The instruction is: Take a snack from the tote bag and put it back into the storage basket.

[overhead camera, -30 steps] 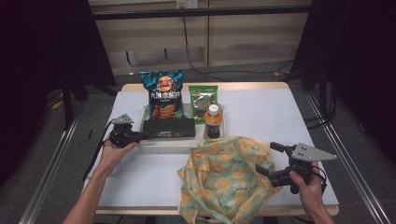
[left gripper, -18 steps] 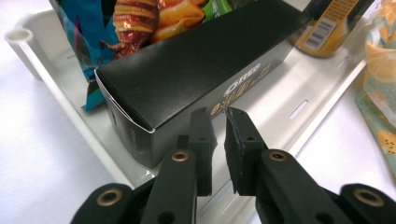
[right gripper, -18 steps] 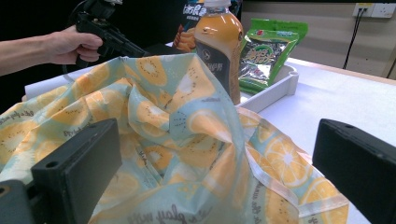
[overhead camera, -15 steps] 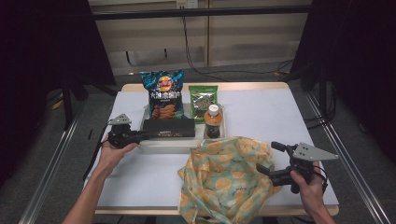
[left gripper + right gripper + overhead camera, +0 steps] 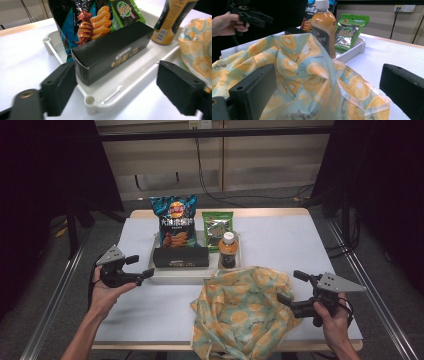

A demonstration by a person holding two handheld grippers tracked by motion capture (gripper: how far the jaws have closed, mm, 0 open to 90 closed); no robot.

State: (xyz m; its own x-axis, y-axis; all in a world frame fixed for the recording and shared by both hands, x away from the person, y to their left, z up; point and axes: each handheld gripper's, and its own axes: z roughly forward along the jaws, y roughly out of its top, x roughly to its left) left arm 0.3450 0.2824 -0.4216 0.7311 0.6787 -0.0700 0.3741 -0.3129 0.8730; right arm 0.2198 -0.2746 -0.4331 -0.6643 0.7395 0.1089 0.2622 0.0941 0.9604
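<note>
A white tray [image 5: 165,276] on the table holds a black box [image 5: 181,256], a chips bag [image 5: 174,220], a green snack packet [image 5: 217,226] and an orange drink bottle [image 5: 228,250]. My left gripper [image 5: 143,266] hovers just left of the tray's near corner. Its jaws have just been opening and stand open with nothing gripped. Ahead of it are the tray's corner [image 5: 90,101] and the box [image 5: 112,52]. A fruit-print cloth bag [image 5: 240,310] lies crumpled in front of the tray. My right gripper [image 5: 290,287] stands open at the bag's right edge, the cloth [image 5: 294,75] between its jaws but not pressed.
The table has a white top [image 5: 280,240] with bare room at the right and back right. Metal rails run along both sides on the floor. The cloth bag hangs over the table's front edge. In the right gripper view the other hand holds the left gripper [image 5: 258,18] at the far left.
My left gripper has drawn back to the left and up from the tray's left edge, and its jaws have gone from shut to open. The right gripper has kept still.
</note>
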